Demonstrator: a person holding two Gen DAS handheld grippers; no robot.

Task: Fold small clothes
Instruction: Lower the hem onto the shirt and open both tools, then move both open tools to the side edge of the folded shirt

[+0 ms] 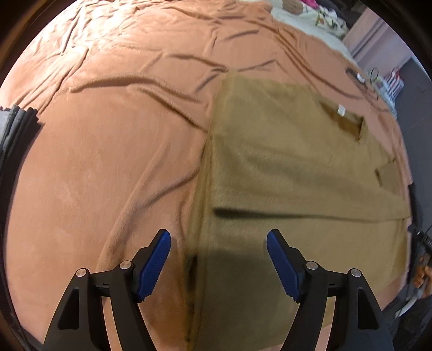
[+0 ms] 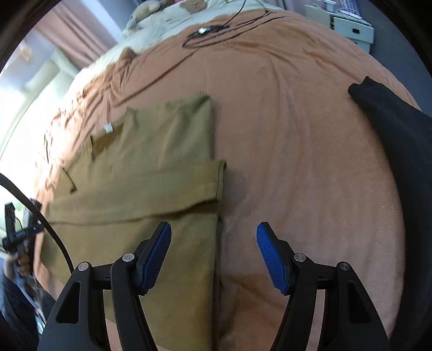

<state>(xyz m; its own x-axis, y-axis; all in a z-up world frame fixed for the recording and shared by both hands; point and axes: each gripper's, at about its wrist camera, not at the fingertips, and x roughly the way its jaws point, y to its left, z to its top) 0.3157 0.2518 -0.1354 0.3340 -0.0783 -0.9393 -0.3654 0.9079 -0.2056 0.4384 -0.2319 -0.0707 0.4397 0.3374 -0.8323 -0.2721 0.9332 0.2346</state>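
A mustard-tan shirt point(image 1: 291, 167) lies flat on the orange bedspread point(image 1: 113, 151), sleeves folded in over its body, its collar with a white tag point(image 1: 341, 110) at the far end. My left gripper point(image 1: 218, 237) hovers open above the shirt's near left edge, nothing between its blue pads point(image 1: 155, 266). In the right wrist view the same shirt point(image 2: 151, 178) fills the left half. My right gripper point(image 2: 213, 229) hangs open over the shirt's right edge, holding nothing. The other hand-held gripper point(image 2: 16, 237) shows at the left rim.
A dark folded stack point(image 1: 16, 129) sits at the bed's left edge. A black garment point(image 2: 399, 151) lies on the right. Black cables with a small device point(image 2: 213, 29) rest near the pillows point(image 2: 162, 24). White boxes point(image 2: 351, 27) stand beyond the bed.
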